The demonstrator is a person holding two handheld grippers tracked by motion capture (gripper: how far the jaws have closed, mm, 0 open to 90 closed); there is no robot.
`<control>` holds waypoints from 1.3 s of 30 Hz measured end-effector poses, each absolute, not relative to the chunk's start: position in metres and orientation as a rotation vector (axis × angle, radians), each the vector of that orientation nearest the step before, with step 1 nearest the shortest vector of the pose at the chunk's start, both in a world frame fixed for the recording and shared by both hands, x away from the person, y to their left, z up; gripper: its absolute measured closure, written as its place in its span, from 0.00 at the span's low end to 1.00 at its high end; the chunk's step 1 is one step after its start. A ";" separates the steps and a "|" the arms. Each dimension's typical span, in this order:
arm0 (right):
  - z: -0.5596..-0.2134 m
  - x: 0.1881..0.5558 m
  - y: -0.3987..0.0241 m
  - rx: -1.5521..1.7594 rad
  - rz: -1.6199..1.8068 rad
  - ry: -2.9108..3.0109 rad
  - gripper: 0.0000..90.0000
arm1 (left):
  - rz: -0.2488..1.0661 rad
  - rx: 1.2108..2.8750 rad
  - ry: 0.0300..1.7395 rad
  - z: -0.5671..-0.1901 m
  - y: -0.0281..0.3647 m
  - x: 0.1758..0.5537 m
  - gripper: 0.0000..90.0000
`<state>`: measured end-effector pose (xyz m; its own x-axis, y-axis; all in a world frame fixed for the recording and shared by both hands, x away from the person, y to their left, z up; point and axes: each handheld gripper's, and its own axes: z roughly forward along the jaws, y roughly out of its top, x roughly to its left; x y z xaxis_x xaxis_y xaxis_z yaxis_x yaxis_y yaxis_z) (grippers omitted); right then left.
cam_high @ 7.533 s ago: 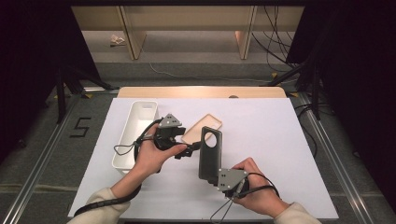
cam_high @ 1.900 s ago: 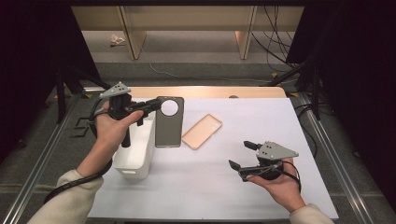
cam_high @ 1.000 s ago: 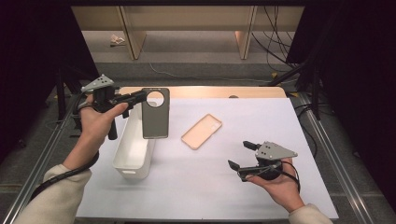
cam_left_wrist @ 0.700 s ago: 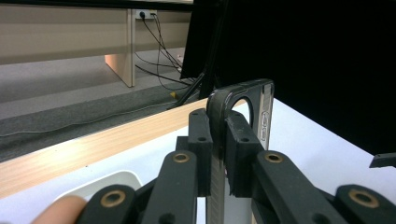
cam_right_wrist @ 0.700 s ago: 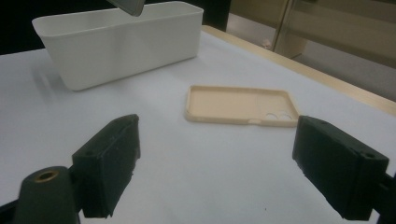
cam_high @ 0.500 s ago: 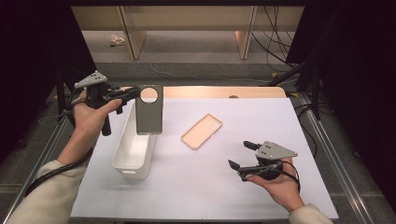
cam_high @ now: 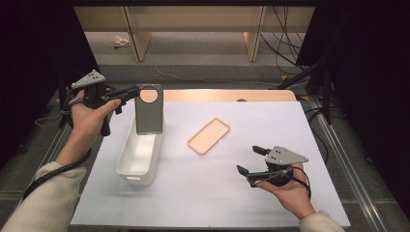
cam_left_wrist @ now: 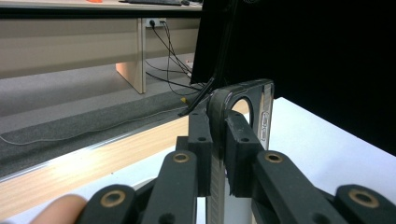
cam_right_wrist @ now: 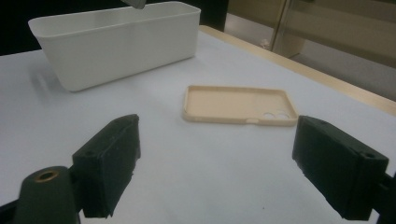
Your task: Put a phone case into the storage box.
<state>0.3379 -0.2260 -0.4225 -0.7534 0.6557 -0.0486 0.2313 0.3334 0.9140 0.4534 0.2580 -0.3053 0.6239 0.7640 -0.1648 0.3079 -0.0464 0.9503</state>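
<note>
The person's left hand [cam_high: 87,113] is raised at the far left edge of the desk [cam_high: 217,193], forearm stretched forward from the lower left, wrist cocked so the left gripper [cam_high: 129,93] points level toward the right. Its jaws are pressed together on the top edge of a dark grey phone case [cam_high: 148,110] — in the left gripper view the two black pads pinch the case's thin wall beside its round camera cutout. The case hangs upright, long side vertical, over the far end of the white bin [cam_high: 140,152]; whether its lower edge touches the bin I cannot tell.

The right hand [cam_high: 285,186] rests low near the front right of the desk, palm up under the right gripper [cam_high: 249,159], which points left toward the bin. Its jaws stand wide apart with nothing between them. Ahead of them — in the right gripper view — a beige phone case [cam_right_wrist: 240,110] lies flat, hollow side up, on the white desk surface, well apart from the bin.
</note>
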 end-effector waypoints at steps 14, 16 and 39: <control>-0.422 0.338 -0.226 0.784 1.406 2.188 0.18 | 0.514 1.623 0.914 -0.306 0.271 0.465 0.91; -0.423 0.338 -0.226 0.785 1.407 2.188 0.18 | 0.515 1.618 0.912 -0.306 0.273 0.466 0.91; -0.423 0.338 -0.227 0.789 1.409 2.184 0.18 | 0.544 1.629 0.945 -0.319 0.283 0.484 0.91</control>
<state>0.3379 -0.2267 -0.4225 -0.7494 0.6607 -0.0443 0.2320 0.3247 0.9169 0.4840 0.2828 -0.3186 0.5731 0.8095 -0.1276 0.2957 -0.0591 0.9535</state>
